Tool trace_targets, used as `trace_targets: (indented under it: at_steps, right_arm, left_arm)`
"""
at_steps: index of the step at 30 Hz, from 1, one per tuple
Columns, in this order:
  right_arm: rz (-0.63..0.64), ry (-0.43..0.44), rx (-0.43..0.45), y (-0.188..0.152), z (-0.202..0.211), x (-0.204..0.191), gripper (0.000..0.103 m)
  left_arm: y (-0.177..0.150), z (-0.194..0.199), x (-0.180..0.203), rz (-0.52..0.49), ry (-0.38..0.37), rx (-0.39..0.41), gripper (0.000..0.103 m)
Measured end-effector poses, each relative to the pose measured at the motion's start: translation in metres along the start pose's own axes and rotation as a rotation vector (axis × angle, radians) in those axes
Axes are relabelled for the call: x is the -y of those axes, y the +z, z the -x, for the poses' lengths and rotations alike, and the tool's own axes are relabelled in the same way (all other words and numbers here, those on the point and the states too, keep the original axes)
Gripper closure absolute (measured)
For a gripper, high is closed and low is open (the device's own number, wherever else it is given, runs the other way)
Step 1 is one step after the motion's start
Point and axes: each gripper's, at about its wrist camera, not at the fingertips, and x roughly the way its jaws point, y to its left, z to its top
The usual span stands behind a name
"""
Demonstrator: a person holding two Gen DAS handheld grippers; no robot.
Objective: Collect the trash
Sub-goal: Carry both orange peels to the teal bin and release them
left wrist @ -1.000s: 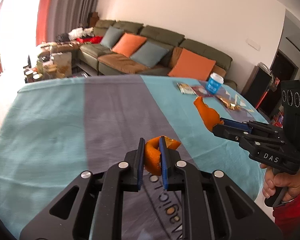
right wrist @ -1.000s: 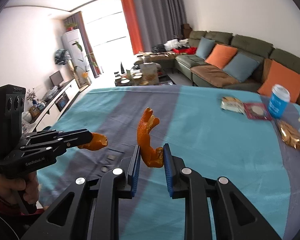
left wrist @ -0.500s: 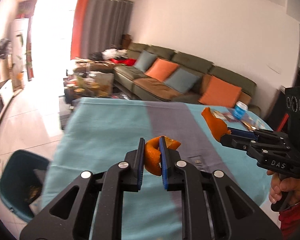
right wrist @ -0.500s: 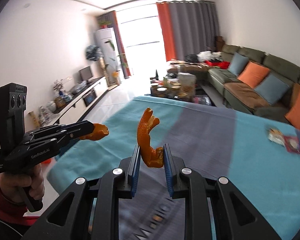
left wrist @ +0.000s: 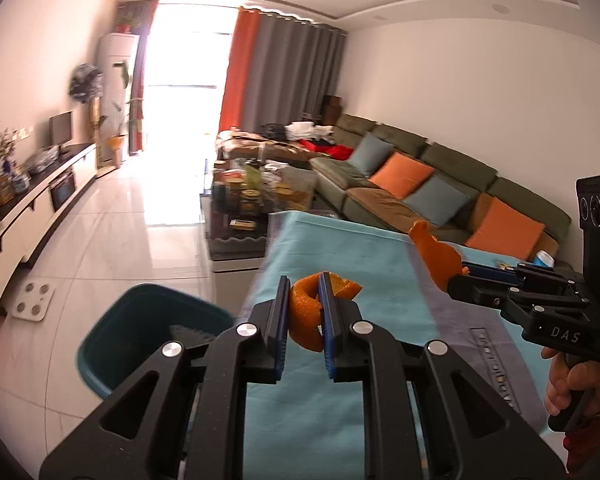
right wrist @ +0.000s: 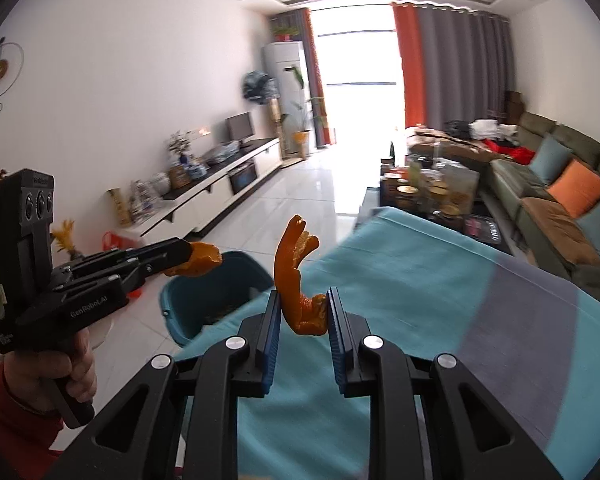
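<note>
While each hand-held gripper (left wrist: 305,322) (right wrist: 303,322) clamps orange peel (left wrist: 306,312) (right wrist: 296,280), the bin (left wrist: 140,320) is half hidden

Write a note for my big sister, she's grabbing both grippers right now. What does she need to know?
Left gripper: shut on a curled orange peel, near the table edge, close to the teal bin.
Right gripper: shut on a long orange peel, over the teal tablecloth.
The bin stands on the floor just off the table's corner, left of both grippers.
Done: both peels are picked up.
Left: carry each peel over the bin and open the fingers. A blue cup sits far down the table with other bits too blurred to name; probably next.
</note>
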Motion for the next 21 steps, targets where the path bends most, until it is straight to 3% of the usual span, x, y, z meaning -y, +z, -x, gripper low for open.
trace_targets:
  at_steps: [11,21]
  right_arm:
    - [0.093,0.107,-0.066,0.027,-0.066,-0.06,0.082]
    - [0.143,0.142,-0.164,0.032,-0.119,-0.088,0.082]
  left_arm:
    - [-0.008,0.023,-0.08,0.081,0.11,0.002,0.088]
    - [-0.026,0.01,-0.139,0.145,0.169,-0.055,0.088]
